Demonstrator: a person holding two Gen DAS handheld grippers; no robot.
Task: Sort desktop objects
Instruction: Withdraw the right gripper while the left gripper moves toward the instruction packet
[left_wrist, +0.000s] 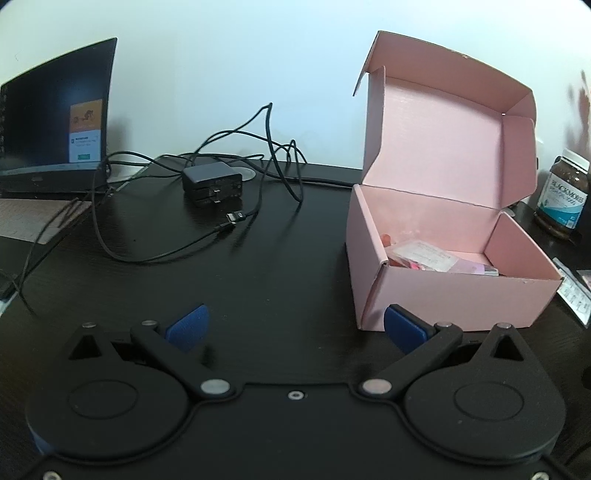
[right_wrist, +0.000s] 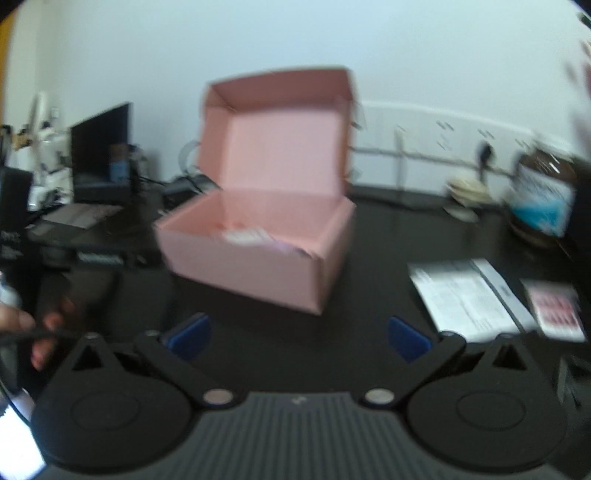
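An open pink cardboard box (left_wrist: 443, 288) stands on the black desk at the right, lid up, with small packets (left_wrist: 424, 256) inside. It also shows in the right wrist view (right_wrist: 258, 266), blurred. A black charger (left_wrist: 212, 182) with tangled cables (left_wrist: 266, 155) lies at the back middle. My left gripper (left_wrist: 295, 326) is open and empty, its right finger close to the box's front corner. My right gripper (right_wrist: 299, 336) is open and empty, in front of the box. A white leaflet (right_wrist: 465, 295) and a pink card (right_wrist: 557, 306) lie to the right of it.
A laptop (left_wrist: 55, 122) stands at the back left. A brown supplement jar (left_wrist: 565, 192) stands right of the box, also in the right wrist view (right_wrist: 543, 195). A hand (right_wrist: 22, 321) shows at the left edge. The wall is close behind the desk.
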